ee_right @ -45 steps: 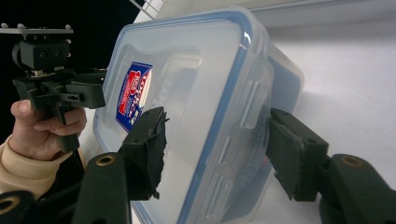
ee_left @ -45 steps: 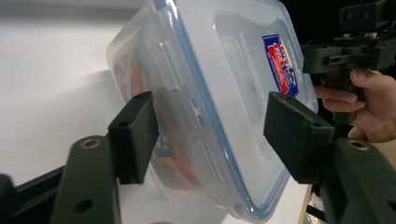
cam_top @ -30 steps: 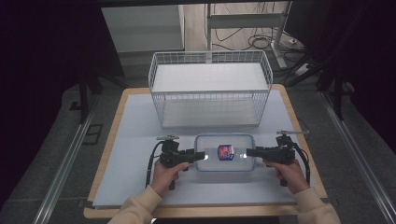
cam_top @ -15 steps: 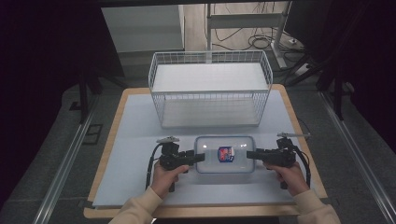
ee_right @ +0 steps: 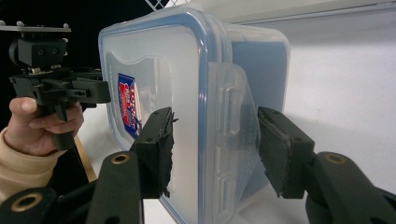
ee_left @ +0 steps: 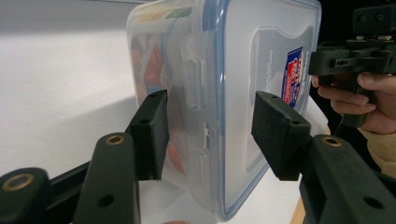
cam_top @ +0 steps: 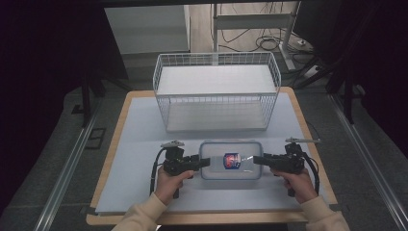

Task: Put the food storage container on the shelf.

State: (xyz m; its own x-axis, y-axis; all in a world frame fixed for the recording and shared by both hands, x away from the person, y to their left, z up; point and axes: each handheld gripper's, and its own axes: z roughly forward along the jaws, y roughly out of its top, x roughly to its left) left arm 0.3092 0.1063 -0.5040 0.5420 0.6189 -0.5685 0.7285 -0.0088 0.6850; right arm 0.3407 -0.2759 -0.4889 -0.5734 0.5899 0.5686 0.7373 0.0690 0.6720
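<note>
Both jaws clamp clear rectangular plastic box (cam_top: 231, 160), blue-rimmed lid, rounded corners, end latches.

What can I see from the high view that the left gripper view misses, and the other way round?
High view: the white wire basket behind the work, and cables on the floor beyond. Left gripper view: up close, the side latch and colourful contents through the clear wall. Both: the blue-rimmed container with its label, the left gripper and the right gripper at its two ends.

The clear, blue-rimmed lidded container (cam_top: 231, 160) lies flat near the table's front edge.
</note>
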